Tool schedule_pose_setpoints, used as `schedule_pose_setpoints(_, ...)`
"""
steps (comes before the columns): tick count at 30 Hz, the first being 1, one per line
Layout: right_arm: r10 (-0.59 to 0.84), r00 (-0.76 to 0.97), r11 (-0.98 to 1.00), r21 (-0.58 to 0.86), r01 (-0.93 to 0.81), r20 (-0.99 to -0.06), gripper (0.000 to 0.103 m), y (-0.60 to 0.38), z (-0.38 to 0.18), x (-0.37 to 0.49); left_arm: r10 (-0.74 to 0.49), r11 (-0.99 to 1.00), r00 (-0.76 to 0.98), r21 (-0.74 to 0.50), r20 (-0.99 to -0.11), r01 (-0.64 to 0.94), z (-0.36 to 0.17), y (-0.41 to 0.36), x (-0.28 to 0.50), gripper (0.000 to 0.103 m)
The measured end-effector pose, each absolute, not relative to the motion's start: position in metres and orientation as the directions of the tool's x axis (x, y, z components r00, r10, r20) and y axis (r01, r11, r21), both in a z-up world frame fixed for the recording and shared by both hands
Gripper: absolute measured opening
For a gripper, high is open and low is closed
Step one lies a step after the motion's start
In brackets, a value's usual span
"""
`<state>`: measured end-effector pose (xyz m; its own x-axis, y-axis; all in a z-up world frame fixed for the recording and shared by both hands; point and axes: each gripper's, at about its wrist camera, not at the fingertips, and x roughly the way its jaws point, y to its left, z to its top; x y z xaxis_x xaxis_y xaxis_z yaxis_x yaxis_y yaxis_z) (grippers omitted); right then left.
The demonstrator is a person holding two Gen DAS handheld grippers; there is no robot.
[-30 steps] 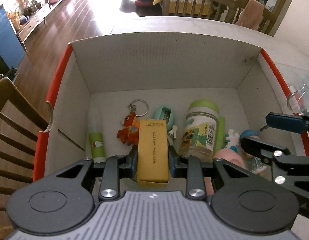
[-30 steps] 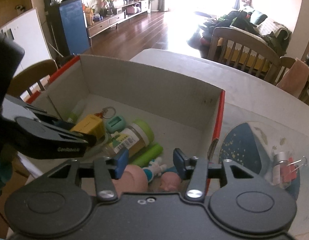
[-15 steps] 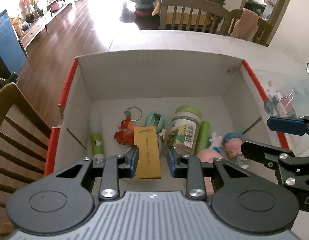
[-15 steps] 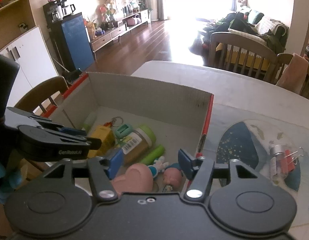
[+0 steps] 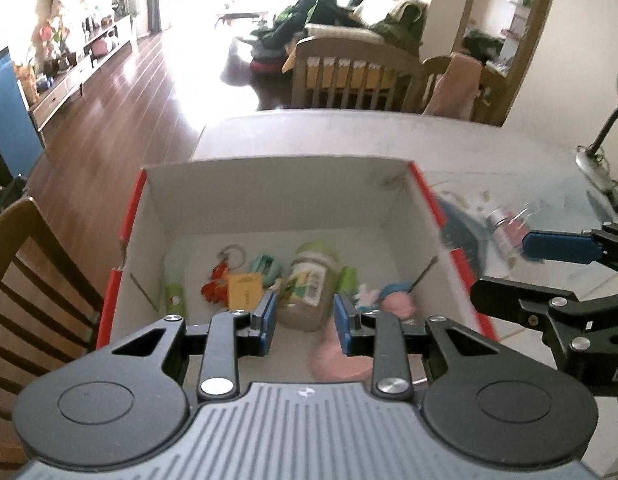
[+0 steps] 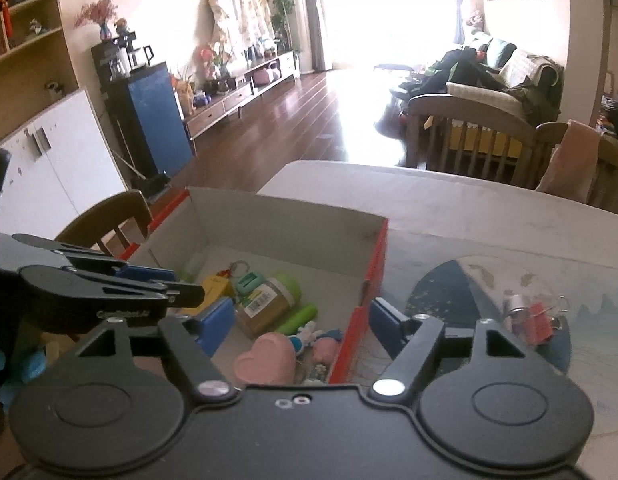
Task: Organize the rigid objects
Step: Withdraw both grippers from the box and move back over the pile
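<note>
A cardboard box with red outer sides holds a yellow carton, a green-lidded jar, a pink heart, a red keyring toy and other small items. My left gripper hovers above the box's near side. Its jaws stand a little apart with nothing between them, and the jar shows through the gap. The yellow carton lies on the box floor, left of the jaws. My right gripper hangs over the box's right wall. Its jaws are opening and nothing is between them.
Right of the box, a blue mat carries binder clips and a small metal cylinder. A wooden chair stands at the table's left edge. A desk lamp is at the far right. More chairs stand beyond the table.
Both grippers have risen and pulled back from the box. The yellow carton, between the left jaws before, now lies on the box floor. The right jaws have spread wider.
</note>
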<state>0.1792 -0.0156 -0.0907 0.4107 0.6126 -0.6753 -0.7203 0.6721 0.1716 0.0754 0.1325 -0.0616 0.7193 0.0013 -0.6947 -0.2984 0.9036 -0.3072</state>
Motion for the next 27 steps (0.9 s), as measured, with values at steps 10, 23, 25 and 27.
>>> schedule_pose_setpoints(10,0.629,0.450,0.687,0.182,-0.704,-0.634,0.085,-0.065,-0.075,0.186,0.003,0.919,0.764,-0.299,-0.645,-0.255,-0.026,0.096,0.084,0.064)
schedule_pose_setpoints(23,0.620,0.496,0.725,0.203,-0.658,-0.608,0.095,-0.135,-0.079,0.216,-0.025,0.917,0.788,-0.328,-0.615,-0.227,-0.008,0.040,0.125,0.081)
schedule_pose_setpoints(25,0.618,0.502,0.729,0.204,-0.653,-0.605,0.096,-0.147,-0.081,0.223,-0.026,0.918,0.791,-0.328,-0.611,-0.223,-0.007,0.029,0.133,0.081)
schedule_pose_setpoints(27,0.616,0.507,0.733,0.203,-0.650,-0.603,0.098,-0.158,-0.084,0.230,-0.027,0.921,0.787,-0.322,-0.616,-0.221,-0.005,0.020,0.145,0.082)
